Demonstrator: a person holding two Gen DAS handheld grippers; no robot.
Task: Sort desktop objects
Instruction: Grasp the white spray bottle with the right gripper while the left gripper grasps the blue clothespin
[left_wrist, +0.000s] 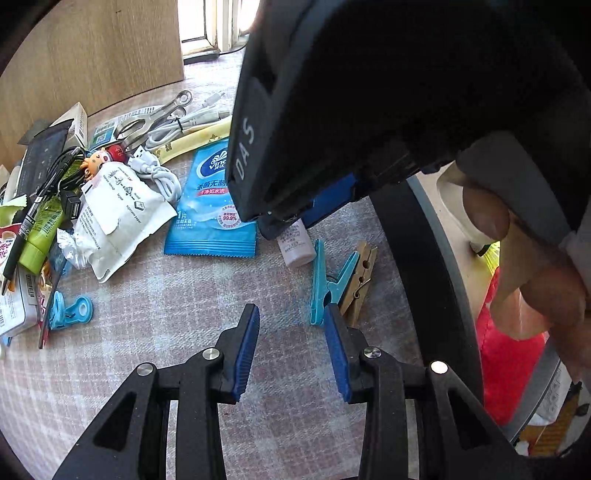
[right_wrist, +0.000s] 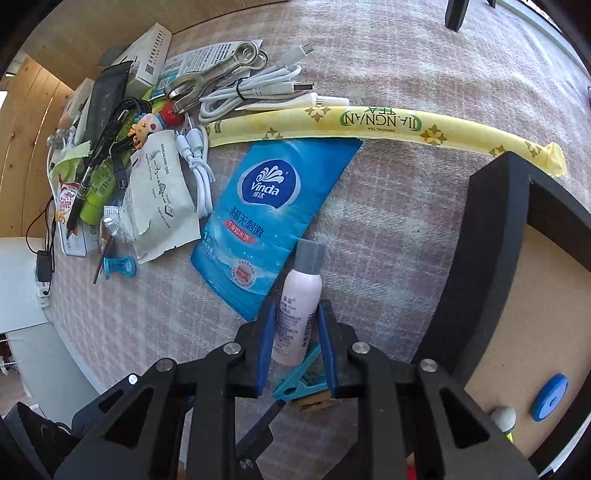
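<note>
Right wrist: smooth cylindrical bottle (right_wrist: 299, 314) (pink)

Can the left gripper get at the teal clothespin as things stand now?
Probably yes. The left gripper is open over bare cloth and the teal clothespin lies just ahead of its right finger. The right gripper, around the pink bottle beside it, may crowd it.

pale pink bottle (right_wrist: 300, 314), grey cap; blue wipes packet (right_wrist: 273, 218); pink plaid cloth (right_wrist: 388, 229)
</note>
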